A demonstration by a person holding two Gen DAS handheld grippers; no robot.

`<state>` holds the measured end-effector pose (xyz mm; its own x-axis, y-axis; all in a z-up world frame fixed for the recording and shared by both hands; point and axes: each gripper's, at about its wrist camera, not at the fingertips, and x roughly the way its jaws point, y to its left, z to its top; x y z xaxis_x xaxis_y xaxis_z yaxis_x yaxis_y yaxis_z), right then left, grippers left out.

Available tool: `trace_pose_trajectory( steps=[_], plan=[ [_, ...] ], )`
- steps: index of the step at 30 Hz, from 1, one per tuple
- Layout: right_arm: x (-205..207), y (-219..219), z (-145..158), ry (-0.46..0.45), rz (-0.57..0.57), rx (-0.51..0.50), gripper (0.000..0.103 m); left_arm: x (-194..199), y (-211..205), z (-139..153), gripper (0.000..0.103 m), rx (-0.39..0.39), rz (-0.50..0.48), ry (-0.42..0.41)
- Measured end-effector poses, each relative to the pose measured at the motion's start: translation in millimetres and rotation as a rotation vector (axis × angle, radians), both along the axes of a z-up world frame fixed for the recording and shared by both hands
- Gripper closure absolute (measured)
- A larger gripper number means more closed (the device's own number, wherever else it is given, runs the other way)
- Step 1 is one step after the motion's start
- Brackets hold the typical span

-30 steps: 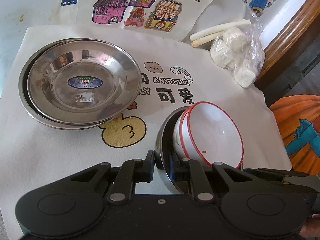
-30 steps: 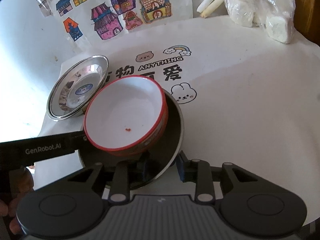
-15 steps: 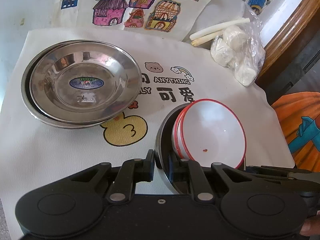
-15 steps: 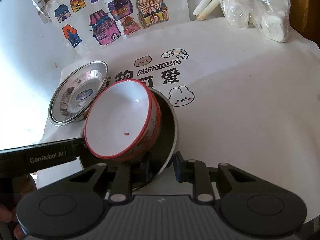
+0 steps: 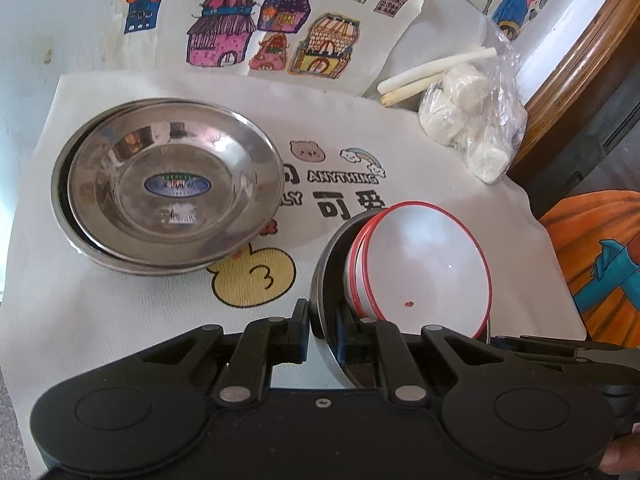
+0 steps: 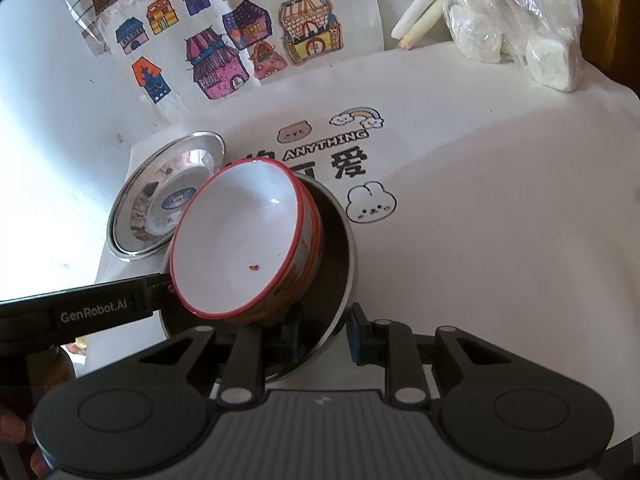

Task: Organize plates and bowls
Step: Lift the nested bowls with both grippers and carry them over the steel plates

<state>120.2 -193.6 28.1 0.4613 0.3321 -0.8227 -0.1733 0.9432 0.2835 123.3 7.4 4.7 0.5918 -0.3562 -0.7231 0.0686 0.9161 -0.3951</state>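
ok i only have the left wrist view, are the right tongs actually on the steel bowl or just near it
observer: on it. the right tongs straddle the near rim of the steel bowl, one finger inside, one outside.
operator: anything on the mat to the right of that bowl
observer: only a printed rabbit beside it on the mat.
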Motion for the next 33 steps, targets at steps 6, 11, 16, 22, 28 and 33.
trace_pose_trajectory(
  steps=[6,11,16,22,28,33],
  plan=[
    [3,3,5,-0.021,0.008,0.008,0.078,4,3,10,0.092,0.007,0.007,-0.023],
    [6,5,7,-0.032,0.015,0.013,0.078,6,5,15,0.092,0.019,0.010,-0.037],
    [8,8,7,-0.038,0.022,0.017,0.078,8,7,18,0.092,0.023,0.013,-0.042],
    [11,10,11,-0.046,0.030,0.014,0.078,8,8,21,0.092,0.028,0.020,-0.052],
    [14,11,15,-0.056,0.036,0.010,0.078,12,10,25,0.092,0.027,0.023,-0.060],
    [17,13,18,-0.065,0.041,0.010,0.078,17,12,28,0.092,0.037,0.021,-0.065]
  ],
)
